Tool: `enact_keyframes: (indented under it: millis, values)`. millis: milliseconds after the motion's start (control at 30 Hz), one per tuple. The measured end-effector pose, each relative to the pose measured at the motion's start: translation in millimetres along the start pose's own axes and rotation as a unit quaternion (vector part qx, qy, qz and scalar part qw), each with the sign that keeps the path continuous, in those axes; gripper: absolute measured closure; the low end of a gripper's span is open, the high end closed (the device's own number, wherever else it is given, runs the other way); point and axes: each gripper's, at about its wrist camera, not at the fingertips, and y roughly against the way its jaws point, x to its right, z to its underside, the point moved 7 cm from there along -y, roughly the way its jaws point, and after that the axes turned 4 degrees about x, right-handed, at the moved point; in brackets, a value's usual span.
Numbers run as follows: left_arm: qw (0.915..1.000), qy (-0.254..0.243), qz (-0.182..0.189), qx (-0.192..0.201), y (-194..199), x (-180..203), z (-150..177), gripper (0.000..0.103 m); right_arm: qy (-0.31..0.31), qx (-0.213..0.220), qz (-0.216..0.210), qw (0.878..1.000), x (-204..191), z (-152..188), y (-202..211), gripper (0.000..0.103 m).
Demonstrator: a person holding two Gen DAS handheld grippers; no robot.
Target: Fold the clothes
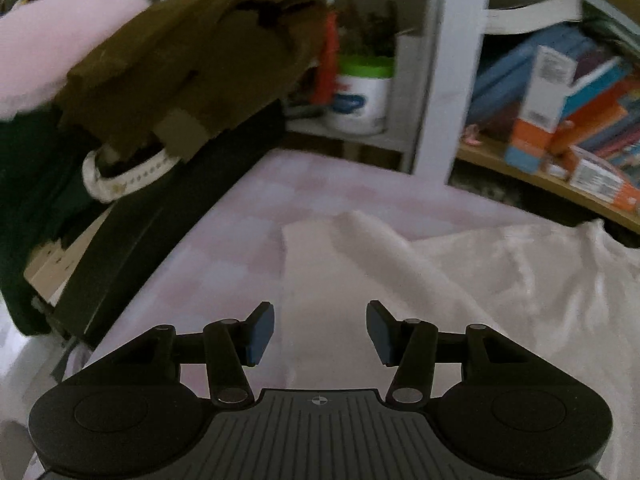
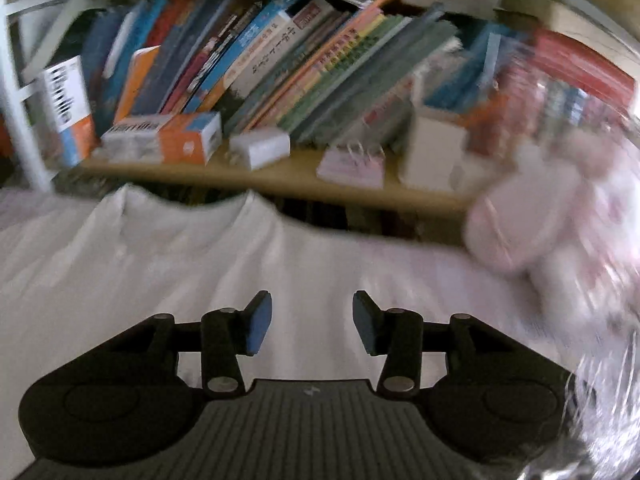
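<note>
A pale pink-white garment (image 1: 460, 276) lies spread on the pink checked bed cover (image 1: 256, 208), its sleeve stretching toward the left. My left gripper (image 1: 320, 334) hovers open over the garment's left edge, nothing between its fingers. In the right wrist view the same garment (image 2: 160, 248) covers the surface, its collar toward the bookshelf. My right gripper (image 2: 312, 324) is open above the garment's middle and holds nothing. That view is blurred.
A pile of brown clothing (image 1: 188, 68) and a pink cushion (image 1: 48, 44) sit on a dark case (image 1: 152, 216) at the left. A bookshelf (image 2: 280, 64) with boxes runs behind the bed. A pink plush toy (image 2: 532, 208) and crinkled plastic (image 2: 600, 360) lie at the right.
</note>
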Motion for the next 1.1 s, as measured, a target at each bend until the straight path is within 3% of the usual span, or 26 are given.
enact_keyframes:
  millis: [133,233,300,367,467,767,1033,1100]
  values:
    - [0.9996,0.017,-0.020,-0.010,-12,-13,6,0.052,-0.010,-0.015,0.028,0.999,-4,53,54,0.058]
    - [0.9997,0.021,-0.014,-0.006,-9,-12,10,0.057,-0.024,-0.027,0.051,0.998,-8,86,82,0.058]
    - [0.9996,0.028,-0.005,-0.003,-4,-12,14,0.065,-0.036,-0.035,0.060,0.997,-9,108,97,0.057]
    - [0.9992,0.039,0.005,-0.001,1,-13,18,0.084,-0.060,-0.045,0.072,0.995,-7,126,105,0.055]
    - [0.9982,0.057,0.019,-0.001,6,-14,23,0.095,-0.103,-0.058,0.092,0.989,-1,148,111,0.055]
    - [0.9999,-0.007,0.007,0.004,-12,-10,4,0.096,-0.116,-0.067,0.122,0.983,11,171,141,0.054]
    - [1.0000,0.001,0.006,0.008,-10,-23,5,0.095,-0.116,-0.080,0.121,0.983,17,187,154,0.054]
    - [0.9998,0.011,0.014,-0.004,-7,-26,6,0.087,-0.120,-0.085,0.120,0.982,19,189,156,0.054]
